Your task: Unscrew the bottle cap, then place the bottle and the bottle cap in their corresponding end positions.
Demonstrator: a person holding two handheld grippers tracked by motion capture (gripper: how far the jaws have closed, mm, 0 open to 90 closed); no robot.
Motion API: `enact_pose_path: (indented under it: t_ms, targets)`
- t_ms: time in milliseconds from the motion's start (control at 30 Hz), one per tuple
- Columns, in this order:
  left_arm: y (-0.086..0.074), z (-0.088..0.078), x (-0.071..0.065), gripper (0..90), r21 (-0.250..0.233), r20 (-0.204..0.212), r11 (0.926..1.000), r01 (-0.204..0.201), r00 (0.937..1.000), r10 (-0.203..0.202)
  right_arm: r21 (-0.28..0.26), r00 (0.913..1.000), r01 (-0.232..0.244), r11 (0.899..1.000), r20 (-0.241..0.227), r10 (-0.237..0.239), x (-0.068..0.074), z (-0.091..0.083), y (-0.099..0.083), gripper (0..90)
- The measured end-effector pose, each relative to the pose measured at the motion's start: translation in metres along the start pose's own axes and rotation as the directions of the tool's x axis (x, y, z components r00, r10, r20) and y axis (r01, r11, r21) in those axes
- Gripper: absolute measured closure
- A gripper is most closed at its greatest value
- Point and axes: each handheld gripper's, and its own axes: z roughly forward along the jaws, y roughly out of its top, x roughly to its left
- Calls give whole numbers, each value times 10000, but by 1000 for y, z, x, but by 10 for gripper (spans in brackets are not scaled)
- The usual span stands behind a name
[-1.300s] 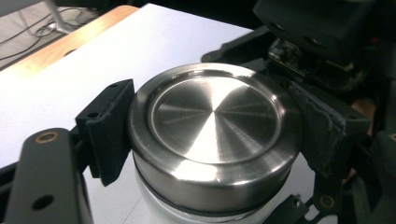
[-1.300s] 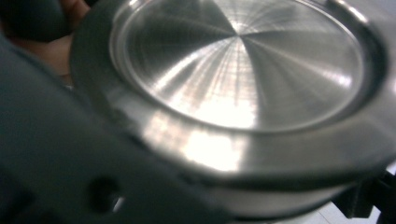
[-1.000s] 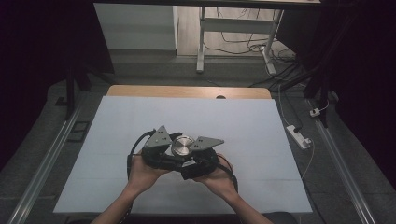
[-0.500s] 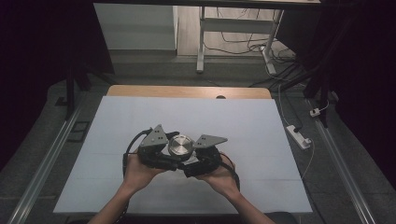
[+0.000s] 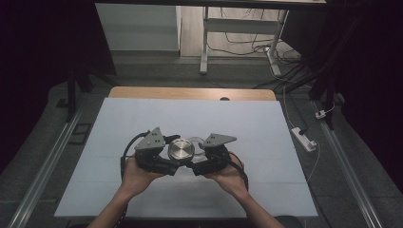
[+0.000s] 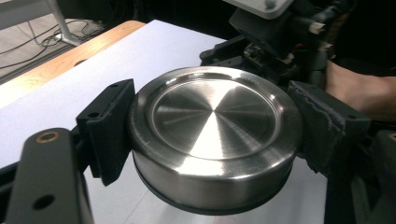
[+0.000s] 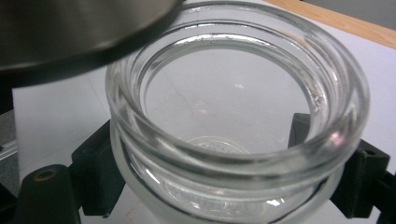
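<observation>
The left gripper (image 5: 167,151) is clamping the steel lid (image 6: 212,133), now sliding it left off the glass jar (image 7: 238,126), which the right gripper (image 5: 205,154) is gripping above mid-surface; the mouth is opening.

Steel lid (image 6: 215,135) flat, off, beside open, seemingly empty glass jar (image 7: 238,130).

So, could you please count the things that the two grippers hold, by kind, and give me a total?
Metal lid: 1, clamped by the left gripper
Glass jar: 1, open and empty, clamped by the right gripper
Total: 2
</observation>
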Motion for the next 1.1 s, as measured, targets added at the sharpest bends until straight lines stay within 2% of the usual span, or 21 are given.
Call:
enact_pose_path:
  t_ms: [567, 633, 1100]
  targets:
    - [-6, 0, -12, 202, 170, 597, 9993, -330, 9977, 319, -271, 9994, -107, 9996, 330, 116, -17, -8, 3, 149]
    - [-8, 1, -14, 202, 164, 758, 9993, -344, 9966, 331, -310, 9993, -119, 9994, 339, 130, -19, -9, 4, 150]
    - [-32, 0, -20, 202, 304, 1034, 9993, -234, 9944, 201, -316, 9995, 50, 9995, 306, -40, -23, 1, 10, 149]
